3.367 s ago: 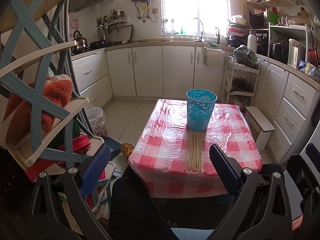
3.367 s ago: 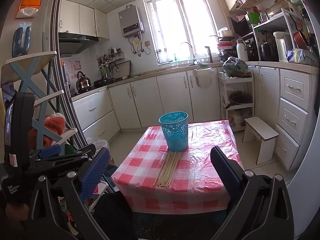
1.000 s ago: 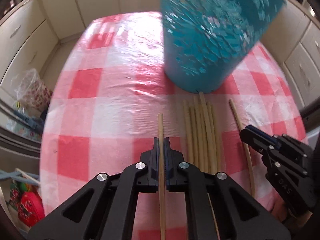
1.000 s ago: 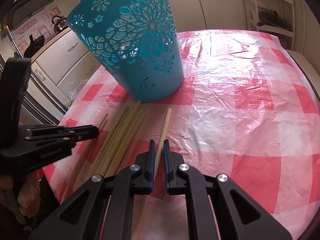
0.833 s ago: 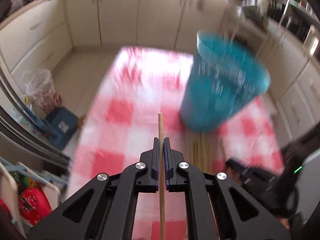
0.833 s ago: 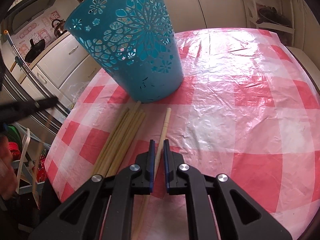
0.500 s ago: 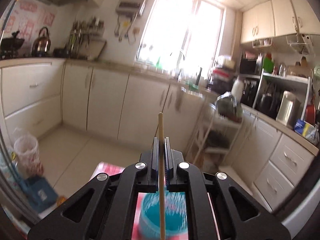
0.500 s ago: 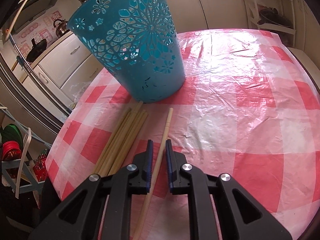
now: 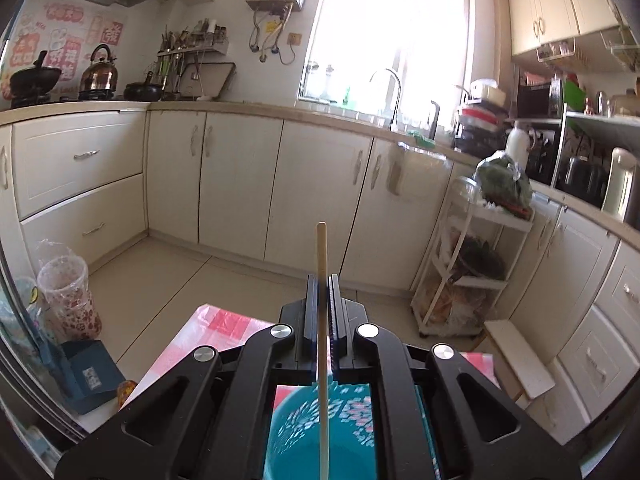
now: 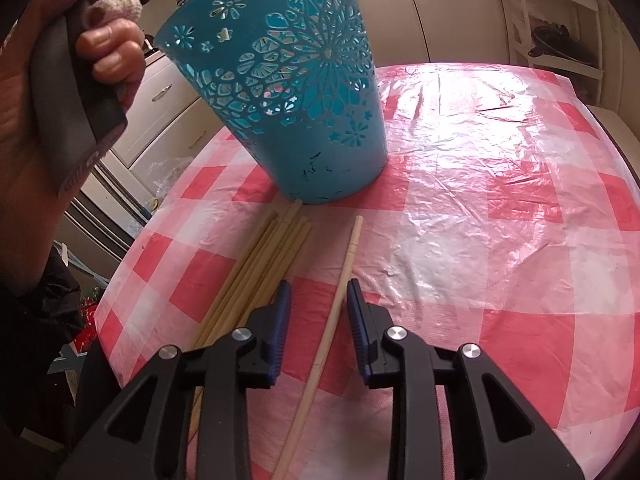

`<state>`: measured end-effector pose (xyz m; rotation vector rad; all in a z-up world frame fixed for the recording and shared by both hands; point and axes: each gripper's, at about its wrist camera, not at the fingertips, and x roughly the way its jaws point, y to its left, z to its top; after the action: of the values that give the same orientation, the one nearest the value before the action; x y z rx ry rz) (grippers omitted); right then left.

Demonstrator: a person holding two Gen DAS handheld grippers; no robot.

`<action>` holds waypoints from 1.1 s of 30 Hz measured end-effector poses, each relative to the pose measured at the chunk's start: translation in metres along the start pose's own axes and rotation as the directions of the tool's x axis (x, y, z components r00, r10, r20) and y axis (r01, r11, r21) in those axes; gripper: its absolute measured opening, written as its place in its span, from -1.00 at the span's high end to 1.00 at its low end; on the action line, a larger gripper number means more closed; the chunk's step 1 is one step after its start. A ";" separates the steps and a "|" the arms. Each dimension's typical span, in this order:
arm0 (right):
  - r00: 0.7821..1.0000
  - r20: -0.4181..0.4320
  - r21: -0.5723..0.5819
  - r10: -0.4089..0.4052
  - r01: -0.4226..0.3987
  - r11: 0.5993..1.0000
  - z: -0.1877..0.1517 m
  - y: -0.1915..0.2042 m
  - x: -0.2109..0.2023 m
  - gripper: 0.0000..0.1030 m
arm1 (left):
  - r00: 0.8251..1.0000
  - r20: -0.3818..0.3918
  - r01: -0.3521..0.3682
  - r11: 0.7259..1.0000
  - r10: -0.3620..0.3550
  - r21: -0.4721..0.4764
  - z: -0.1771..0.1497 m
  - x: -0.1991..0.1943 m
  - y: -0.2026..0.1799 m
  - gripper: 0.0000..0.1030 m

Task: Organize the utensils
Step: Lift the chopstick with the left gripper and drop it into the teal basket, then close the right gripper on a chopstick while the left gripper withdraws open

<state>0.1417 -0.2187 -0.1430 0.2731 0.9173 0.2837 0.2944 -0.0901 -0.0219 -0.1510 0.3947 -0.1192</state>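
Note:
My left gripper (image 9: 322, 280) is shut on a wooden chopstick (image 9: 321, 248), held up in the air with its tip pointing at the cabinets. Below it shows the mouth of the teal cut-out bin (image 9: 344, 428). In the right wrist view the bin (image 10: 296, 92) stands on the red-checked table (image 10: 520, 208). My right gripper (image 10: 319, 288) is low over the cloth and its jaws are opening; a single chopstick (image 10: 344, 276) lies loose between them. A bundle of several chopsticks (image 10: 260, 268) lies just to its left, touching the bin's base.
A hand (image 10: 48, 92) grips the left gripper's handle at the upper left of the right wrist view, beside the bin. Cream cabinets (image 9: 240, 184), a white rack (image 9: 476, 264) and a small stool (image 9: 520, 352) ring the table.
The left gripper lifted its chopstick off the table and tilted up over the bin. The right gripper's jaws parted and let go of the chopstick, which stays on the cloth.

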 end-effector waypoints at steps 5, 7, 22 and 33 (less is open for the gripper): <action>1.000 0.000 0.000 0.001 -0.001 1.000 0.000 -0.001 0.001 0.43 | 0.996 -0.075 -0.038 0.998 0.042 0.058 -0.018 0.003 0.003 0.78; 1.000 0.001 -0.002 -0.001 0.001 1.000 0.000 -0.001 0.001 0.43 | 0.993 -0.100 -0.057 0.996 0.063 0.064 -0.022 -0.003 0.010 0.41; 0.990 -0.028 -0.058 -0.141 0.140 0.989 0.001 0.014 0.002 0.53 | 0.964 -0.205 -0.190 0.979 0.170 -0.080 -0.078 -0.110 0.149 -0.74; 0.941 -0.095 -0.207 -0.324 0.299 0.931 0.011 0.036 0.015 0.87 | 0.934 -0.334 -0.174 0.979 0.130 -0.107 -0.137 -0.116 0.171 -0.74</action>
<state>0.1551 -0.1814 -0.1349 -0.0708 1.0372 0.0924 0.1494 0.0781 -0.1329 -0.2349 0.7448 0.0378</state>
